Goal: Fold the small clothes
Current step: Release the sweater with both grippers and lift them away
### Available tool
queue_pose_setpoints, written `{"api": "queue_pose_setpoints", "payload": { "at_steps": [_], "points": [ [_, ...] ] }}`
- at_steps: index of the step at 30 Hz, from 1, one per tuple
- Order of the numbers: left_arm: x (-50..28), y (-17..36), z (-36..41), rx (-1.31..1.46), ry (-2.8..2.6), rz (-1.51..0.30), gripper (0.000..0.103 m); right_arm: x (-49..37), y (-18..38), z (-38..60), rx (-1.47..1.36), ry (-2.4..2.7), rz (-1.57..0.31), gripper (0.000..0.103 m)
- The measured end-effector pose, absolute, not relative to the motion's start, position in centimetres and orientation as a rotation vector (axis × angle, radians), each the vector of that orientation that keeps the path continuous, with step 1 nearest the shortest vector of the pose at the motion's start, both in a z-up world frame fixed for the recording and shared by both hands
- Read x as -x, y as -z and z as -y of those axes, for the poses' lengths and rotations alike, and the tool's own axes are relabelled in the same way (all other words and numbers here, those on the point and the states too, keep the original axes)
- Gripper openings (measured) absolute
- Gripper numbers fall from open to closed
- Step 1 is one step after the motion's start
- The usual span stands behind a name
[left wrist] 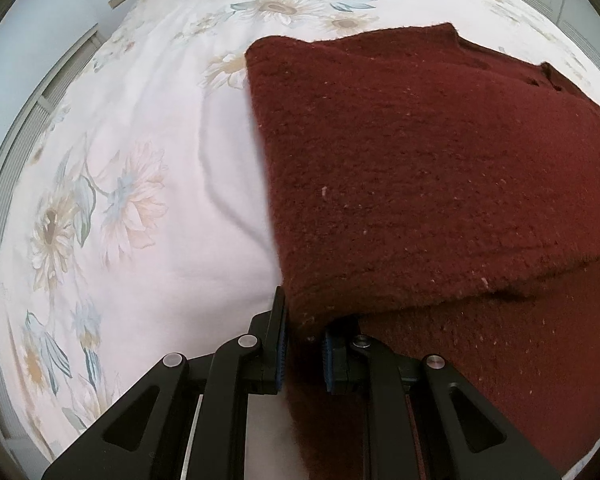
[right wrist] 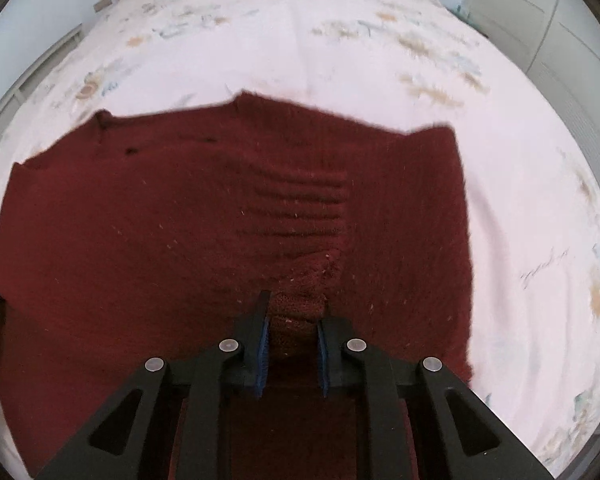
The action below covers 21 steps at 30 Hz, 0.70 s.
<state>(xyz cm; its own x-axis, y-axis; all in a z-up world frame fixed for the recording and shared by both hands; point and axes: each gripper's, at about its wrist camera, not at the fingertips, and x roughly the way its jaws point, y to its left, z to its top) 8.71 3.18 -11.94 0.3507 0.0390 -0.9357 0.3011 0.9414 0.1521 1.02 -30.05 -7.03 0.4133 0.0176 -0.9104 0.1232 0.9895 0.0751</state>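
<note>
Sweater (right wrist: 180, 220) spread on bed (right wrist: 300, 40), one fold laid | I have left claw (left wrist: 304, 340) and right claw (right wrist: 293, 332) both clamped on its near edge | folding remains.

Floral-sheeted bed (right wrist: 520, 208) under maroon sweater (right wrist: 160, 220)

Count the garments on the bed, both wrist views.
1. A dark red knit sweater lies spread on the floral bedsheet; the left gripper and right gripper each pinch its near edge. Anything beneath it would be hidden.
</note>
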Motion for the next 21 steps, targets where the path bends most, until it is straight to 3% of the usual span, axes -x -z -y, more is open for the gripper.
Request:
{"api": "queue_pose_setpoints", "payload": {
  "at_steps": [1, 3, 6, 8, 11, 13, 15, 17, 21],
  "points": [
    [-8.7, 11.9, -3.2, -0.319, 0.168, -1.205, 0.014, -0.6, 7.0, 30.2, -0.141, 0.075, -1.135, 0.029],
    [-8.6, 11.9, -3.1, -0.333, 0.167, -1.195, 0.016, -0.1, 6.8, 30.1, -0.12, 0.117, -1.121, 0.05],
    [-7.9, 11.6, -2.8, -0.357, 0.156, -1.194, 0.023, 0.2, 6.3, 30.7, -0.116, 0.128, -1.121, 0.059],
    [-7.5, 10.9, -3.3, -0.341, 0.127, -1.209, 0.035, 0.7, 5.5, 31.2, -0.126, 0.134, -1.112, 0.068],
    [-6.8, 9.2, -3.8, -0.3, 0.098, -1.187, 0.07, 1.6, 3.8, 31.6, -0.135, 0.137, -1.078, 0.081],
    [-6.2, 7.8, -3.9, -0.257, 0.098, -1.162, 0.077, 2.1, 2.4, 31.3, -0.139, 0.128, -1.042, 0.085],
    [-5.5, 6.1, -3.6, -0.208, 0.125, -1.135, 0.085, 2.5, 1.4, 30.7, -0.128, 0.117, -1.011, 0.1],
    [-4.9, 4.6, -2.8, -0.179, 0.149, -1.103, 0.102, 2.8, 0.6, 29.5, -0.109, 0.095, -0.985, 0.103],
    [-4.5, 3.0, 0.7, -0.156, 0.236, -1.049, 0.102, 2.8, 1.0, 26.6, -0.071, 0.047, -0.968, 0.103]
  ]
}}
